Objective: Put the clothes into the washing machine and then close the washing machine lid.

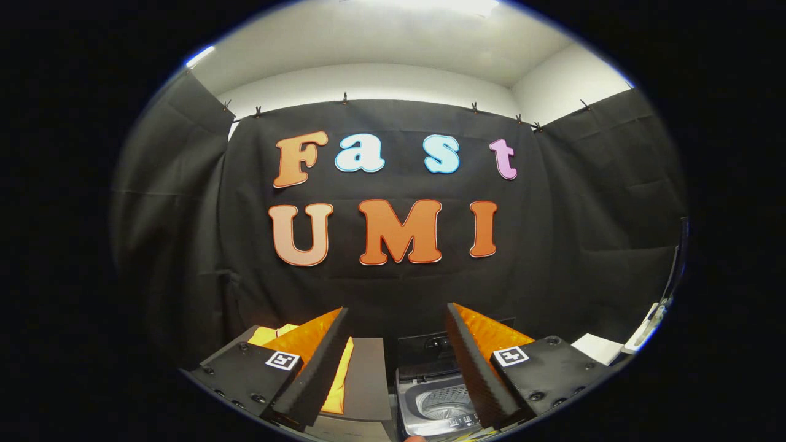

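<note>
Here, one gripper (398, 368), fingers spread wide apart and holding nothing. One yellow cloth (339, 380), lying on a dark stand (367, 374) behind the left finger, partly hidden by it. One small washing machine (430, 399), lid up, drum open, between the fingers and close to the right one, just beside the stand. The cloth looks light, soft and limp, likely to sag and trail; best pinched at a raised fold near its middle so it lifts in one bundle.

Open tool (396, 344) above washing machine (430, 393)
</note>
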Motion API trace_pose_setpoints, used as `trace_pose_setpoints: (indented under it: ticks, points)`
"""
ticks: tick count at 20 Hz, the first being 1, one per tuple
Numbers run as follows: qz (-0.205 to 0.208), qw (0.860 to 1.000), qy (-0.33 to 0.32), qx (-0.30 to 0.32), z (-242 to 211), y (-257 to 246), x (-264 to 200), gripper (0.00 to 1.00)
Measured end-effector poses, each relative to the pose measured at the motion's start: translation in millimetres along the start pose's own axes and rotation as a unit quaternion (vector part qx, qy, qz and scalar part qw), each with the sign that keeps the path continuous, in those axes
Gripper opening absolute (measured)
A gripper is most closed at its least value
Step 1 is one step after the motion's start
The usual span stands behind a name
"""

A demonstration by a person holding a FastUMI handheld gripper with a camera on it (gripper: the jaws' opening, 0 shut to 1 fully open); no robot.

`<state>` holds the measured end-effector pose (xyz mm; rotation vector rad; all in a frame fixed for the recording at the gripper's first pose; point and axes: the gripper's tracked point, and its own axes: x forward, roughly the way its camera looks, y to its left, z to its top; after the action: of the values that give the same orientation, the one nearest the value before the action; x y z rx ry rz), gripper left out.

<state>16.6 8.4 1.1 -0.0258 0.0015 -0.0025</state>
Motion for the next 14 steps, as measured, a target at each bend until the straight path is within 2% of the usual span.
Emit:
trace_pose_setpoints:
  ticks: [7, 14]
  points:
    - [0.016, 1.000, 0.013, 0.006, -6.8, 25.2, 17.8, 0.99]
    - [0.075, 0.996, 0.044, -0.003, -37.4, 115.5, 56.6, 0.99]
